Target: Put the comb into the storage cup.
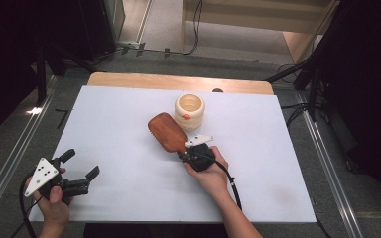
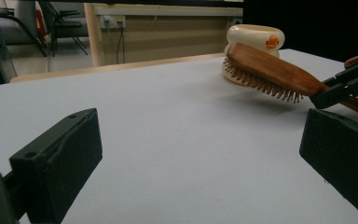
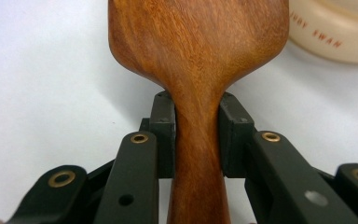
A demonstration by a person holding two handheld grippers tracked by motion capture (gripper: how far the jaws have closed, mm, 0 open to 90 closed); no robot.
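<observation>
A brown wooden hairbrush (image 1: 166, 131) is held near the middle of the white table, bristles down and its head raised off the surface (image 2: 270, 71). My right gripper (image 1: 185, 149) is shut on its handle (image 3: 197, 140), both jaws pressed against the neck just below the head. Just beyond the brush head stands a cream duck-shaped cup (image 1: 189, 111), upright and open at the top (image 2: 255, 38). My left gripper (image 1: 82, 170) rests at the table's front left, open with nothing between its fingers (image 2: 58, 163).
The white sheet (image 1: 119, 139) covers a wooden table (image 1: 129, 80) whose far edge shows bare. Grey floor rails run along both sides, and cables lie on the floor beyond the far edge.
</observation>
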